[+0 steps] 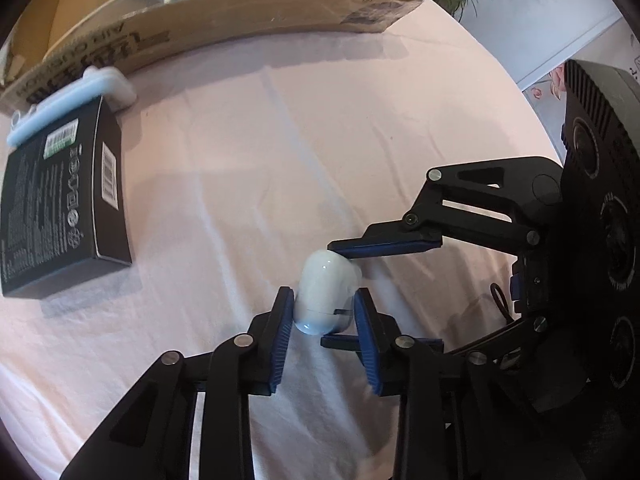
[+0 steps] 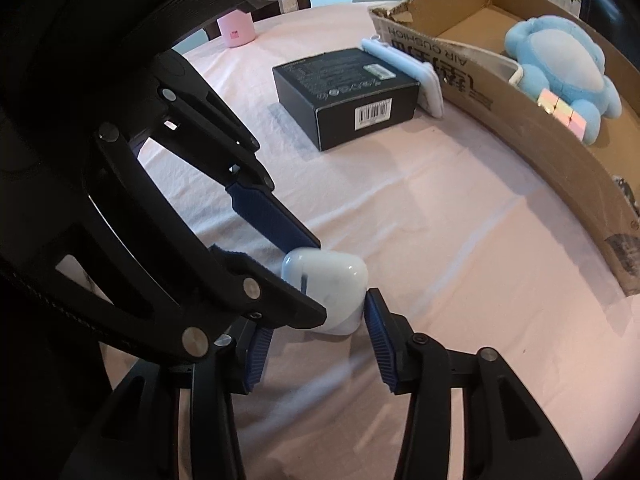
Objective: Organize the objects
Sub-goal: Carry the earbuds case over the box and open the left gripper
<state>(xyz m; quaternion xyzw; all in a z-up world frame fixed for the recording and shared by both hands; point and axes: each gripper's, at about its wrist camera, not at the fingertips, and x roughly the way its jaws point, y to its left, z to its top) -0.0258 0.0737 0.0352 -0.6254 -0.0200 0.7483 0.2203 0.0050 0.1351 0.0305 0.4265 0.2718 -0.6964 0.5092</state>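
Note:
A white earbud case (image 1: pixel 326 292) sits just above the pink tablecloth, between both grippers. My left gripper (image 1: pixel 323 312) is shut on the earbud case, its blue pads (image 1: pixel 282 332) pressing the sides. My right gripper (image 2: pixel 316 322) stands around the same earbud case (image 2: pixel 332 284); one pad (image 2: pixel 378 332) touches it, and the left gripper's finger hides the other side. In the left wrist view the right gripper's fingers (image 1: pixel 384 246) bracket the case from the right.
A black box (image 1: pixel 60 208) (image 2: pixel 348 92) lies on the cloth with a light-blue cased phone (image 1: pixel 68 100) (image 2: pixel 404 68) leaning on it. A cardboard box (image 1: pixel 240 20) (image 2: pixel 540 120) holds a blue plush (image 2: pixel 560 68) and a pastel cube (image 2: pixel 560 112). A pink cup (image 2: pixel 236 28) stands far back.

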